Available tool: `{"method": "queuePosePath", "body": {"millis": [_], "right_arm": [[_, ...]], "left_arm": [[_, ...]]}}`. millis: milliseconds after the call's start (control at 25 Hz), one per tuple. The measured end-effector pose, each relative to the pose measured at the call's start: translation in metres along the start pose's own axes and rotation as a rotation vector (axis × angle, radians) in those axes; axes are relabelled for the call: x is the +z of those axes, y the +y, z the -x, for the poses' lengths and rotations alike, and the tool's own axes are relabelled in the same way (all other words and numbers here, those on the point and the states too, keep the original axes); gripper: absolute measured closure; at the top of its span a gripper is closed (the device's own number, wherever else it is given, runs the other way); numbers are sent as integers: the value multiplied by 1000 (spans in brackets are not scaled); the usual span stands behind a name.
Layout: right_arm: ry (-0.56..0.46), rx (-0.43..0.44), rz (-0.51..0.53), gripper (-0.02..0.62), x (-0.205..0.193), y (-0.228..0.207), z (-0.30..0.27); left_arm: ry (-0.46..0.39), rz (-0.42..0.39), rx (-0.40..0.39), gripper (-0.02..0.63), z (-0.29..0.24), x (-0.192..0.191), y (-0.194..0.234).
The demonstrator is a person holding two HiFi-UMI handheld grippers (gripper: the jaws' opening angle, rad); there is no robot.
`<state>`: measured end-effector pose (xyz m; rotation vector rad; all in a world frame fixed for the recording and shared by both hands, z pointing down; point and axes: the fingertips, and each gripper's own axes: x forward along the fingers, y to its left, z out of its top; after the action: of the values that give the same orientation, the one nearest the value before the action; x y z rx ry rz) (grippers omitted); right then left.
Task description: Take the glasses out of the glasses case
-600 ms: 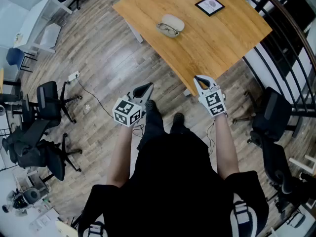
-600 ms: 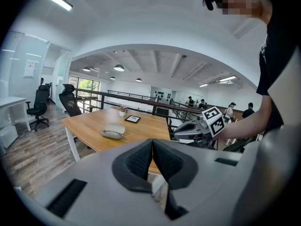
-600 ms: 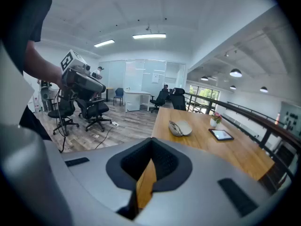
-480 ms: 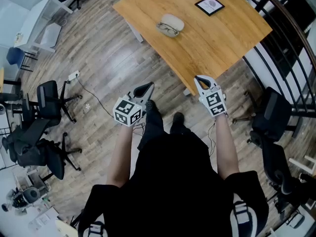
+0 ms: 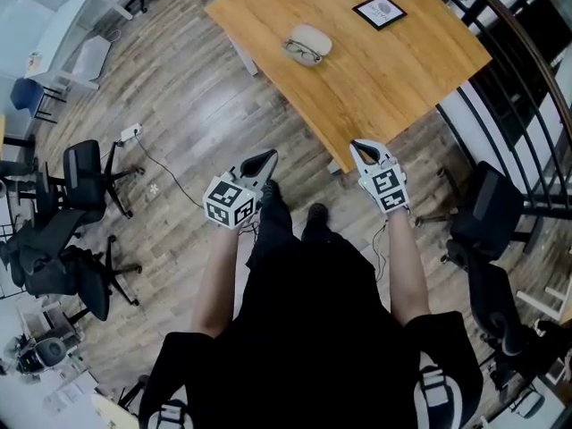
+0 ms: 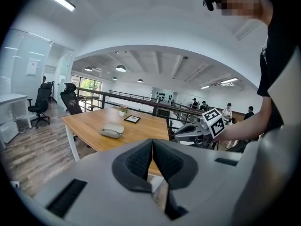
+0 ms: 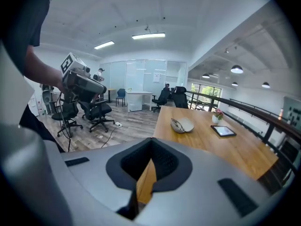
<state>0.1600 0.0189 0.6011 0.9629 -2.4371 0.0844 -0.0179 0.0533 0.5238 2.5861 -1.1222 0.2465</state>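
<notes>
Both the left gripper (image 5: 264,158) and the right gripper (image 5: 357,145) hang closed and empty mid-frame, well apart from the glasses case (image 5: 315,37) at the top, so I'd say reaching it comes next.

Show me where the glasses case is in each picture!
Head view: the glasses case is near the top centre, on the wooden table.
Left gripper view: the glasses case is left of centre.
Right gripper view: the glasses case is right of centre.
Shared landmark: the black frame lies near the case on the same table.
</notes>
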Motion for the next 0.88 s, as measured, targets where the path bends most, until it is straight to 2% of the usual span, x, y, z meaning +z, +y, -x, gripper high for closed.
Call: {"method": "queuePosePath", "body": {"millis": [600, 880], "right_arm": [[4, 17, 10, 588, 2, 13, -3], [-45, 34, -1, 586, 18, 18, 4]], "left_arm": [[10, -23, 3, 584, 6, -2, 0], [-9, -27, -12, 584, 5, 2, -4]]}}
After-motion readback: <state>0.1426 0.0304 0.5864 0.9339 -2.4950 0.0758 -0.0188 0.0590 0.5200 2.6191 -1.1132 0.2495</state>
